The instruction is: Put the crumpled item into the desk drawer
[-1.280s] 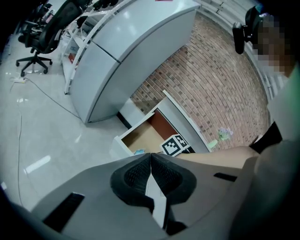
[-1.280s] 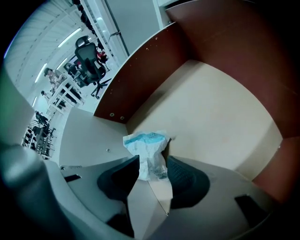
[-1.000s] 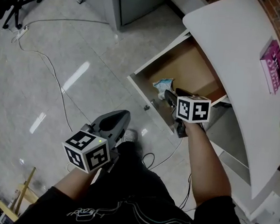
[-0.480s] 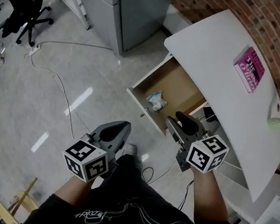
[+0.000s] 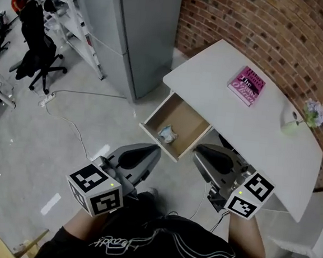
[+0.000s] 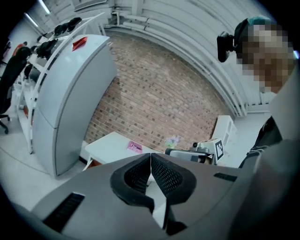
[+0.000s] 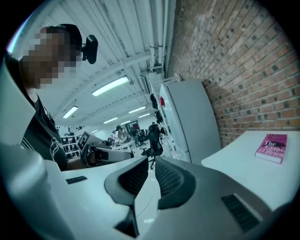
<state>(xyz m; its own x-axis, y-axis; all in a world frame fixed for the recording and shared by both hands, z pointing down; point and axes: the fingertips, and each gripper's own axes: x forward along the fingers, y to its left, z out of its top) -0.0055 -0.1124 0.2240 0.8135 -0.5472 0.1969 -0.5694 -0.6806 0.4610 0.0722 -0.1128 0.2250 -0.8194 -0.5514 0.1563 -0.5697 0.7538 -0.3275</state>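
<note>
The left tool [image 5: 155,151] is clenched, its ribbed black pads meeting at the tips with nothing between them, as the left gripper view shows [image 6: 150,157]. The right tool [image 5: 200,151] is closing; a narrow slit remains between its pads and nothing is in it [image 7: 152,161]. Both tools hover side by side above the pale tiled floor [image 5: 54,138], just in front of the open light-wood desk drawer [image 5: 189,124] and touching nothing.

The crumpled pale blue-and-white item [image 5: 167,134] lies inside that drawer, near its front wall and apart from both tools. The drawer juts out from under the white tabletop [image 5: 252,125], which carries a pink book [image 5: 247,85] lying flat and, near the far end, a small pale vase with lilac flowers [image 5: 306,114]. A red brick wall [image 5: 271,34] runs behind the tabletop, and a tall grey cabinet [image 5: 141,34] stands to its left.
</note>
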